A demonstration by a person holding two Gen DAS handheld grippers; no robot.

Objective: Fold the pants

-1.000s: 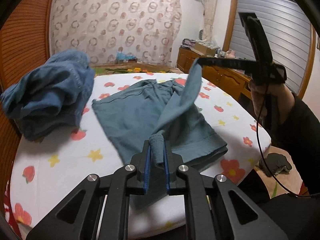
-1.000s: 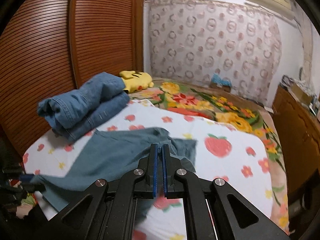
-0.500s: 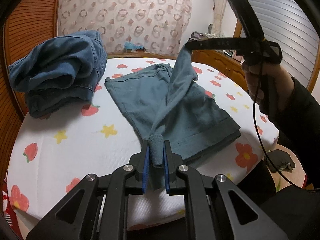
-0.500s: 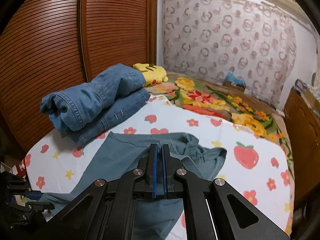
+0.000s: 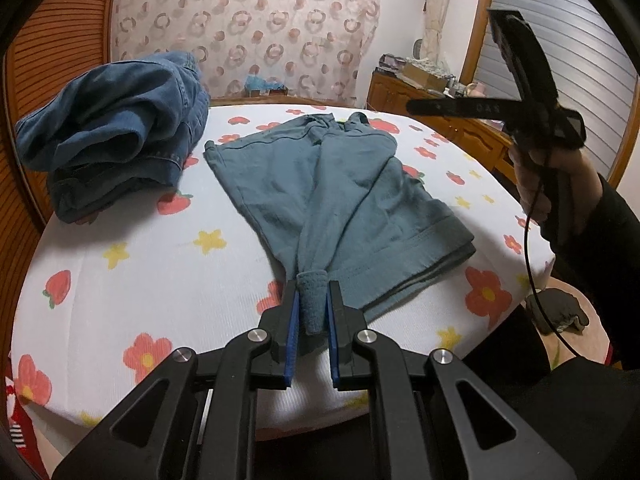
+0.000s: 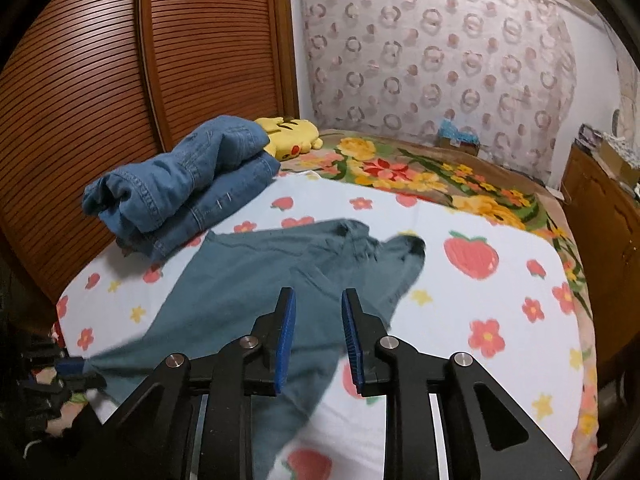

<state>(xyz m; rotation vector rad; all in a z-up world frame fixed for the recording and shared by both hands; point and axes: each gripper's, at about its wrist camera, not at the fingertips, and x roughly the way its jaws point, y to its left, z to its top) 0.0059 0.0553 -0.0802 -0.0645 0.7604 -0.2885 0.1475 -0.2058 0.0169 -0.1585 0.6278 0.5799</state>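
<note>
Left wrist view. Item 1: my left claw (image 5: 311,308) – pads pinched on a rolled-up cuff of the teal pants (image 5: 340,184). Cloth bunches into a cone fwd of the pads and fans out into the garment, so I read this as an anchor grip: one corner pinned while the rest settles. Pants lie mostly flat, one layer over another, near the front edge of the bed (image 5: 120,280) on its white flower-print sheet. Item 2: denim jeans (image 5: 116,128), loosely heaped at the left, apart from the pants – prob. parked there out of the way. Item 3: right claw (image 5: 416,106) held up at the right by a hand (image 5: 552,176), nothing hanging from its tip.

Right wrist view. Item 4: right claw (image 6: 316,320) – jaws have just been opening; pads stand apart w/ nothing between them, teal cloth lying on the bed below. I judge the far end was just laid down. Pants (image 6: 260,280) show blurred in parts. Left claw (image 6: 68,366) at the lower left edge, cuff drawn to a point there. Item 5: yellow plush toy (image 6: 290,140) behind the jeans (image 6: 180,184), touching them; not involved.

Status: fold partly made; the layers aren't squared up yet, I'd say.
</note>
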